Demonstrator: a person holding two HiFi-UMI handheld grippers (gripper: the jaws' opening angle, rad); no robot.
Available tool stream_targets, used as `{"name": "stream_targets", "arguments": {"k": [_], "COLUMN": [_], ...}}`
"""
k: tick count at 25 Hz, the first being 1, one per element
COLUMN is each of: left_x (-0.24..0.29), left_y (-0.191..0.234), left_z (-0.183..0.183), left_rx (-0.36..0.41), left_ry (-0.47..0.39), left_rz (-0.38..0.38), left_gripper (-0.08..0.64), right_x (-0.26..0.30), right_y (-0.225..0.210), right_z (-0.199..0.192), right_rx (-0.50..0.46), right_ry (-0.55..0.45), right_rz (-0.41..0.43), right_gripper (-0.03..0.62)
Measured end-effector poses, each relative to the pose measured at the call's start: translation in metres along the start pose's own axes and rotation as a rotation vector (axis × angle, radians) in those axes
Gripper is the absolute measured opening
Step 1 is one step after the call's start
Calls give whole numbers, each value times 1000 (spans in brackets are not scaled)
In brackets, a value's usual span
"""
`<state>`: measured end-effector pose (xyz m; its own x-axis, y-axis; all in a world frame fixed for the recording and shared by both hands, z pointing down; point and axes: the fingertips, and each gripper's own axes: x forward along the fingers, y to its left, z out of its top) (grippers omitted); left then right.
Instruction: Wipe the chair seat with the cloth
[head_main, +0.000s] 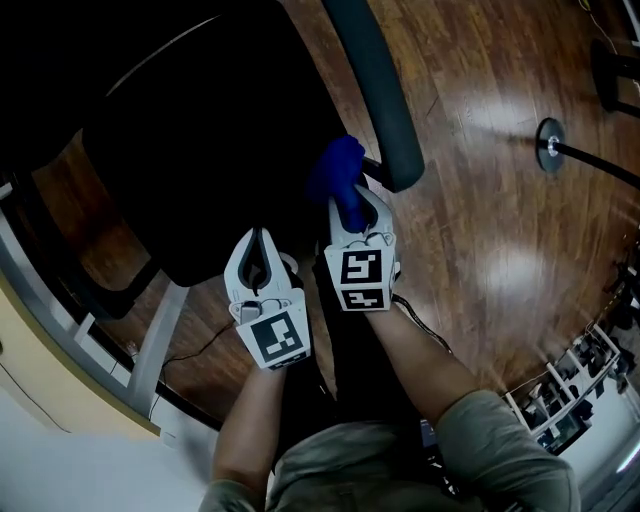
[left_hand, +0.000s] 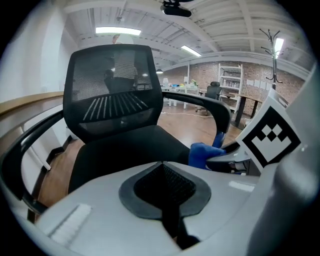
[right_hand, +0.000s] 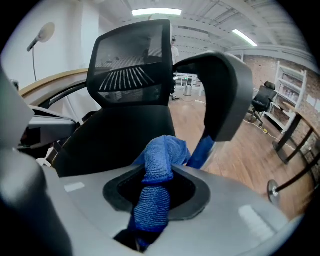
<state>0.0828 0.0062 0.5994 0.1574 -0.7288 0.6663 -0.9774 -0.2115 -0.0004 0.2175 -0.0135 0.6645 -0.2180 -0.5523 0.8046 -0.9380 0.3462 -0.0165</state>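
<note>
A black office chair fills the upper left of the head view, its seat (head_main: 190, 170) dark under both grippers. My right gripper (head_main: 352, 203) is shut on a blue cloth (head_main: 338, 172), which bunches out past the jaws at the seat's right edge, just below the armrest (head_main: 385, 90). In the right gripper view the cloth (right_hand: 159, 165) runs through the jaws toward the seat (right_hand: 120, 132). My left gripper (head_main: 258, 240) hovers beside it over the seat's front edge, shut with nothing in it. The left gripper view looks across the seat (left_hand: 125, 150) to the cloth (left_hand: 202, 154).
The mesh backrest (left_hand: 112, 85) rises behind the seat. The right armrest (right_hand: 225, 85) arches close over the cloth. Wooden floor (head_main: 480, 200) lies to the right, with a stand's round base (head_main: 548, 142). A pale desk edge (head_main: 60, 370) runs at the left.
</note>
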Motion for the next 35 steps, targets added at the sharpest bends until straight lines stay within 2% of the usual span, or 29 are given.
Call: {"name": "stream_targets", "arguments": {"k": [6,10,14,18,21,24,27,35], "left_x": [17,16,4,-17,-40,-68,-98,-164], "left_y": [-24,-29,-14,27,68,112,149,210], "left_z": [2,-9,-22,-28,-28,-36,-55,-115], "left_rx": [15,12,-6,-46,-74,-113,-143,-215], "left_ry": [9,19,5,-10,-27,-47,-30,15], "left_rz": [-26,-42,-11,57,106,169,228,331], "left_gripper": [5,5,5,5,5,5,5,5], "right_x": [15,17,13,-2,-16,-26,-34,-45], "right_y": [-13,-12,-15,3,45,105,168,319], "right_z": [-19,-25,-26,-8,11,30,42,33], "right_rx": [10,-2,3,-4,-43,-108,-174,-319], "right_ry": [36,39,13,-12,-40,-81,-112,-106], "right_rz": [7,9,-21,-18,34,120,212,408], "right_gripper": [103,103,103,104,105,106,106,106]}}
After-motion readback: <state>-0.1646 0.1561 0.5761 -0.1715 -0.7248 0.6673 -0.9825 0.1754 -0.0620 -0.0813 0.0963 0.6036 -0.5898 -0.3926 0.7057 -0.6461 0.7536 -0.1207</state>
